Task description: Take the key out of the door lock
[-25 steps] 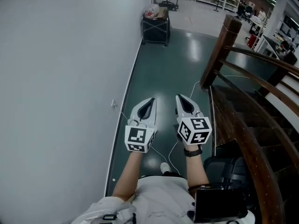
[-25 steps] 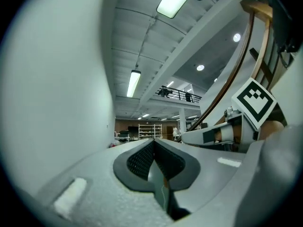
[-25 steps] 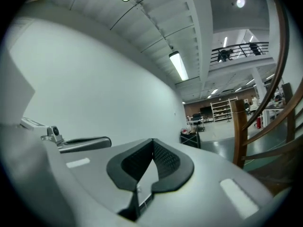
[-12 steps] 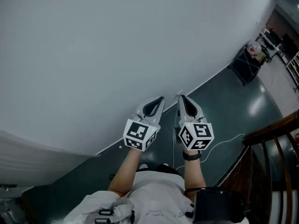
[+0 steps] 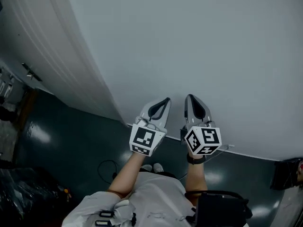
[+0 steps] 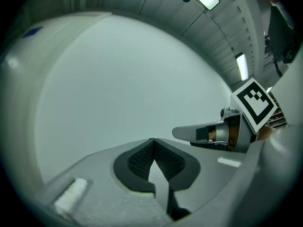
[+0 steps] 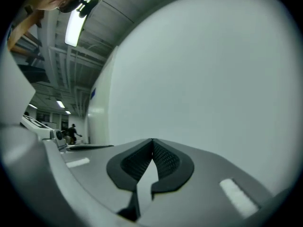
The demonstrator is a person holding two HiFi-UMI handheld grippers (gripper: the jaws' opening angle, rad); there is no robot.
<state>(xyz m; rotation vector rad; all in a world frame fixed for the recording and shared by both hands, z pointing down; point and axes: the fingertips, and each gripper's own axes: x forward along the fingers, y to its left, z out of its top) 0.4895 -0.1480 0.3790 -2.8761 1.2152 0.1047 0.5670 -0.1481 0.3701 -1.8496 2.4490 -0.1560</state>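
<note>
Well, both tools are clenched on nothing. The left gripper (image 5: pixel 164 101) and the right gripper (image 5: pixel 190 98) sit side by side in the lower middle of the head view, jaws pressed tip to tip, and the pads are bare in each gripper view. Both point level at a plain pale wall (image 5: pixel 203 41) that fills the upper right of the frame.

No key and no lock shows in any view. A ribbed pale panel (image 5: pixel 57 46) runs down the upper left, and whether it belongs to a door I cannot tell.

So the step in hand, I'd say, is finding the lock. To do it well, get the lock squarely ahead before reaching and part one gripper's jaws only when close. Then pinch the key's bow flat and pull straight along its shaft, without twisting.

As for containers, what looks like a dark bin (image 5: pixel 285 174) is cut off at the right edge, and its contents are unreadable.
</note>
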